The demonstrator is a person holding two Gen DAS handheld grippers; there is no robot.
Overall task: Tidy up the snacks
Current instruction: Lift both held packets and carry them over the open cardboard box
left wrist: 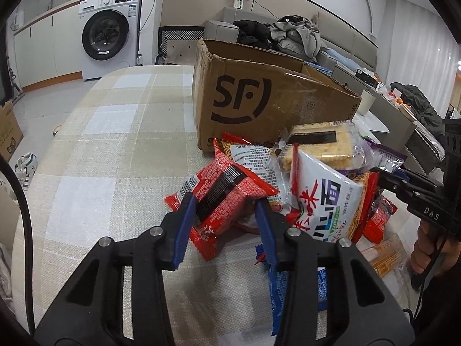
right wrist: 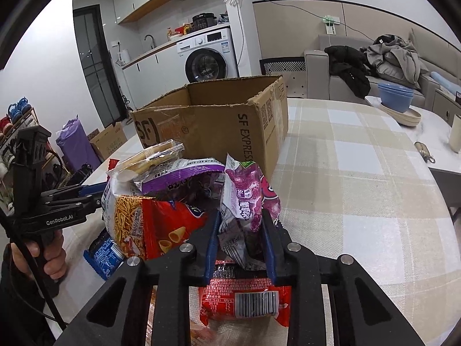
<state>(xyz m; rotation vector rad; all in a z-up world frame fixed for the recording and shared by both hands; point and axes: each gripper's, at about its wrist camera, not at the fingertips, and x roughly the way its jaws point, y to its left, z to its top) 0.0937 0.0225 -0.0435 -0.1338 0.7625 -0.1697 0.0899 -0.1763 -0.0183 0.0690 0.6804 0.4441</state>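
My left gripper (left wrist: 224, 205) is shut on a red snack packet (left wrist: 230, 184) with a black stripe, at the near edge of a snack pile on the table. Its blue pads press both sides of the packet. My right gripper (right wrist: 240, 221) is shut on a purple snack packet (right wrist: 245, 199), which stands upright between the pads. Under it lies a red packet with a barcode (right wrist: 253, 300). An open SF cardboard box (left wrist: 259, 101) (right wrist: 216, 121) stands just behind the pile. Each gripper also shows at the edge of the other view, the right gripper (left wrist: 379, 174) and the left gripper (right wrist: 98, 193).
The pile holds a white noodle packet (left wrist: 322, 201), crackers (left wrist: 319, 144), a blue packet (right wrist: 103, 256) and a red cone-snack bag (right wrist: 170, 225). The checked tablecloth (left wrist: 115, 144) covers the table. Blue bowls (right wrist: 394, 95) sit far right. A sofa with clothes (left wrist: 294, 34) lies beyond.
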